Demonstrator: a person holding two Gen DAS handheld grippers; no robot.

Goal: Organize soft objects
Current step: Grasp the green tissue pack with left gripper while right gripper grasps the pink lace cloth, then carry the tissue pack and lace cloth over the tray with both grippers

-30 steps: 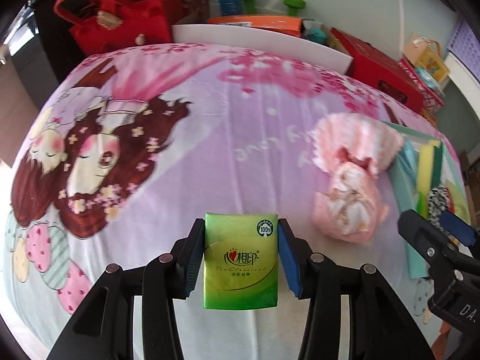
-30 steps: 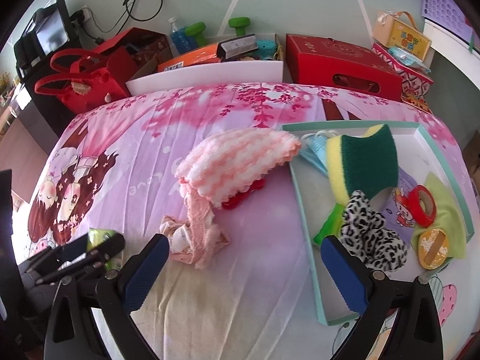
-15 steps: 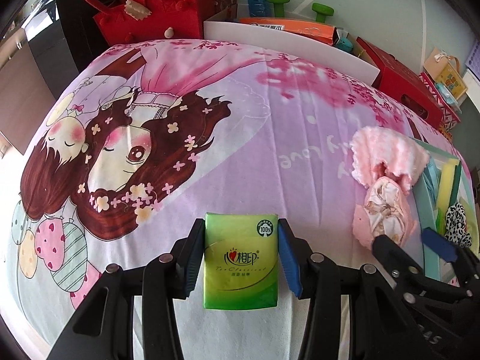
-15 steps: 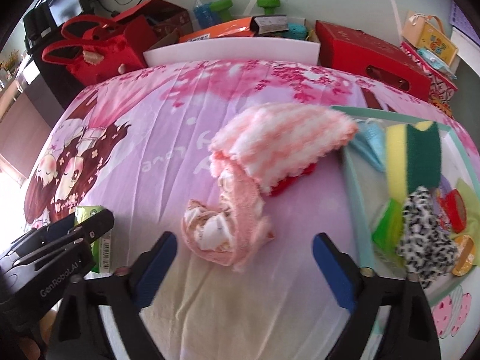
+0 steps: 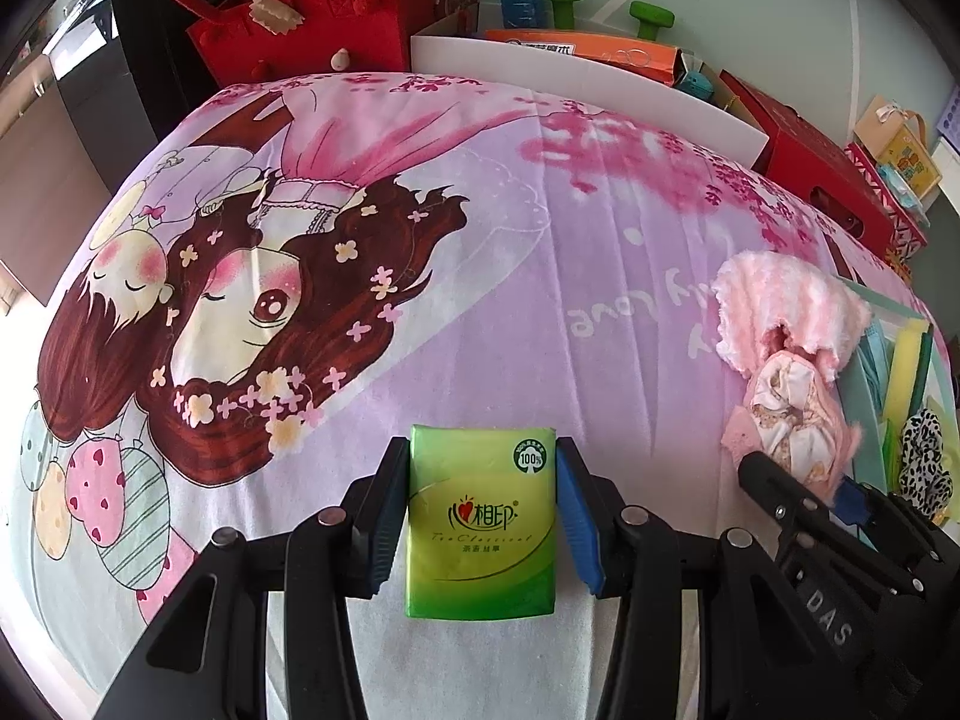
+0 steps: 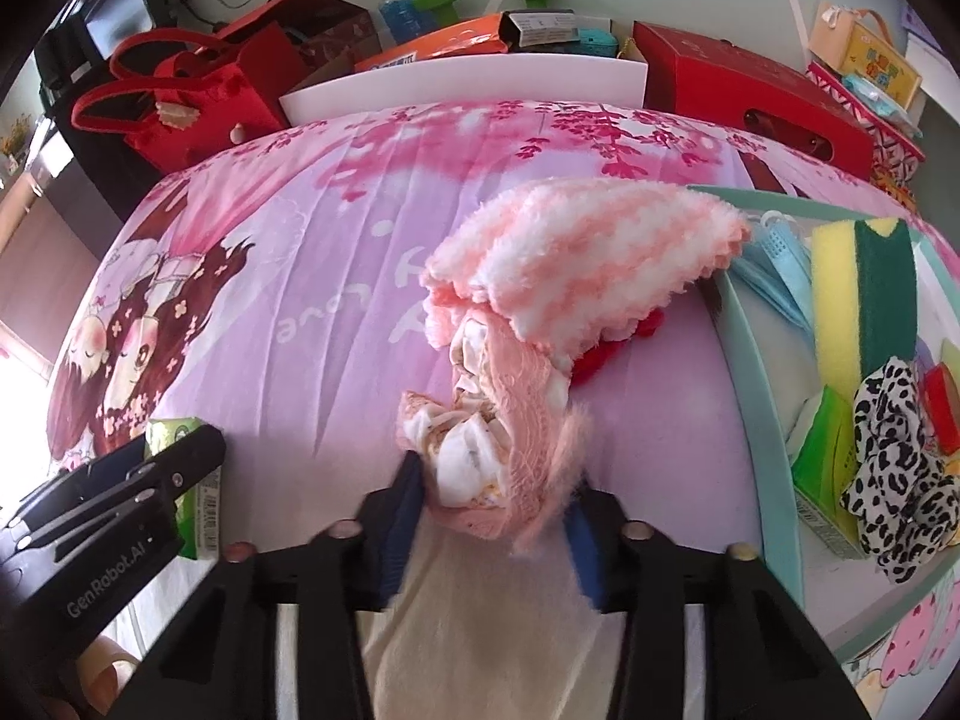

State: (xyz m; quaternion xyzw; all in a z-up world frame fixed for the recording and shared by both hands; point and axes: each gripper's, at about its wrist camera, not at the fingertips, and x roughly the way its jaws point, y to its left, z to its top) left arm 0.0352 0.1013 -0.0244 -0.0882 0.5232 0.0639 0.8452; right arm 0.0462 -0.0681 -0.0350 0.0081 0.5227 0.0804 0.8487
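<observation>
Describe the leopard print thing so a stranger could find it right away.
Find the teal tray at the right edge of the cartoon bedsheet. The leopard-print fabric lies bunched inside, below the yellow-green sponge. It alone has black spots on white.

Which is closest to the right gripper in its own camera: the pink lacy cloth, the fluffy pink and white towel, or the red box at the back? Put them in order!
1. Pink lacy cloth: between the closing jaws of the right gripper.
2. Fluffy pink and white towel: just beyond it, mid-bed.
3. Red box: far back, upper right, past the bed's edge.
</observation>
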